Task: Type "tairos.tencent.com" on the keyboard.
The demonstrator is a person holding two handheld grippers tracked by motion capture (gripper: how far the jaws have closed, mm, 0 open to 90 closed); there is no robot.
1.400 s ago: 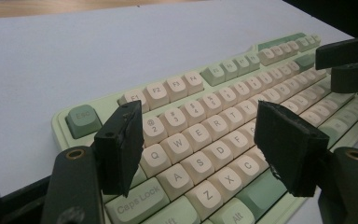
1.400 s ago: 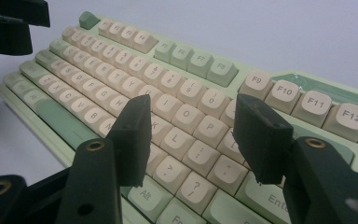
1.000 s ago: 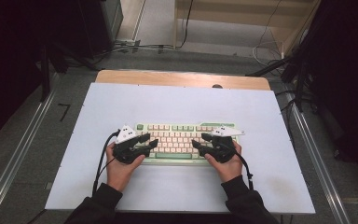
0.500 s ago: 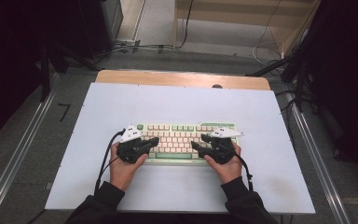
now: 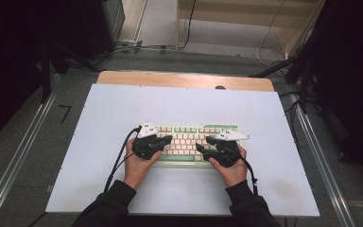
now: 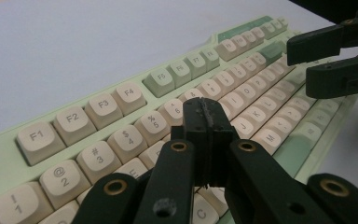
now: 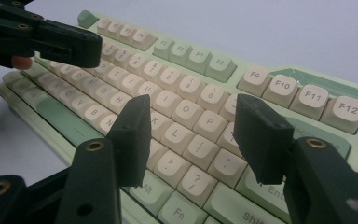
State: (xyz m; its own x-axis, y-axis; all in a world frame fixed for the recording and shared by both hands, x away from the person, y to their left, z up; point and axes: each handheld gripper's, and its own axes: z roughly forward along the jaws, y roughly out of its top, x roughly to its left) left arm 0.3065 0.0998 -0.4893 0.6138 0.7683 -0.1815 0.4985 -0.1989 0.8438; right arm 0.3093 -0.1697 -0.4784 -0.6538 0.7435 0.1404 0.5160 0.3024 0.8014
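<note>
- The left gripper [image 6: 208, 119] has its jaws pressed together with nothing between them, poised over the left half of the keyboard [image 5: 189, 140].
- The right gripper [image 7: 191, 135] has its jaws spread wide above the letter keys on the right half.
- The keyboard, pale green with cream keys, lies on the white table [image 5: 123, 104], near the person's edge.

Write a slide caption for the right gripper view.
Open right gripper poised over a pale green keyboard, left gripper beyond.
</note>
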